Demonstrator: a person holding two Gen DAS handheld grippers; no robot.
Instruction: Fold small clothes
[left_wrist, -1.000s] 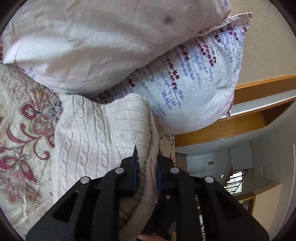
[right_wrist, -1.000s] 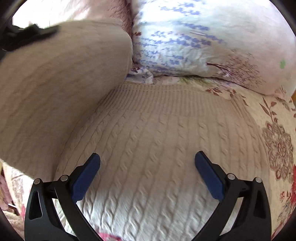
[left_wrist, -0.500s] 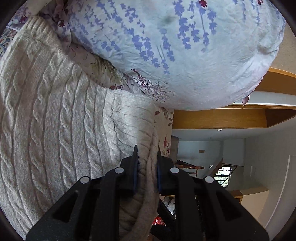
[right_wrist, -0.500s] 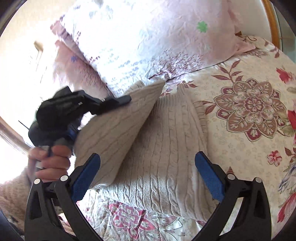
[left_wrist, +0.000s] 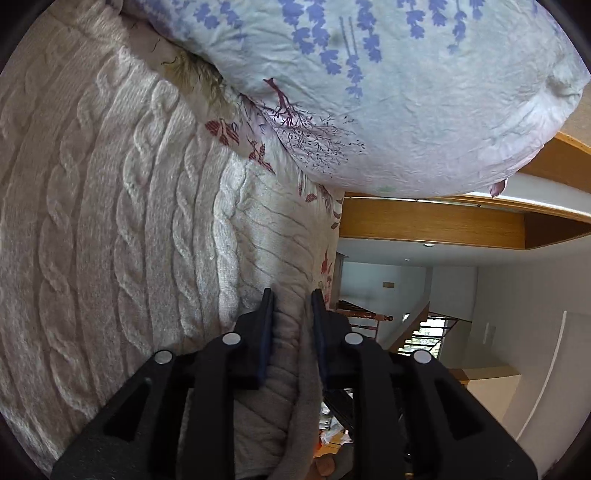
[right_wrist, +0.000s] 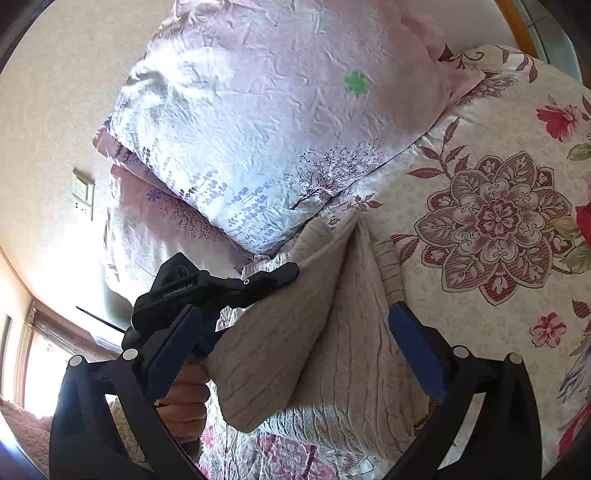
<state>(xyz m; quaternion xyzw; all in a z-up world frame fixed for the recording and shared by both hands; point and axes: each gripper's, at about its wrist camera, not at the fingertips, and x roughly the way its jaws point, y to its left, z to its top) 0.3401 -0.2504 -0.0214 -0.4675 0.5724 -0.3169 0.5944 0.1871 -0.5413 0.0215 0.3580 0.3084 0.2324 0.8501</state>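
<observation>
A cream cable-knit sweater (right_wrist: 354, 332) lies on the floral bedspread (right_wrist: 495, 218), one side lifted and folded over. My left gripper (left_wrist: 290, 304) is shut on the sweater's edge (left_wrist: 288, 332); the rest of the sweater (left_wrist: 110, 221) fills the left of the left wrist view. In the right wrist view the left gripper (right_wrist: 291, 271) holds the raised flap over the flat part. My right gripper (right_wrist: 295, 343) is open and empty, hovering above the sweater.
Two floral pillows (right_wrist: 258, 129) lie stacked beyond the sweater, against the wall; one pillow (left_wrist: 406, 92) shows in the left wrist view. A wooden ledge (left_wrist: 432, 225) and a stairwell (left_wrist: 417, 325) lie past the bed's edge.
My left gripper has carried the sweater's edge over toward the flat part. My right gripper has pulled back and up from the sweater and stays open.
</observation>
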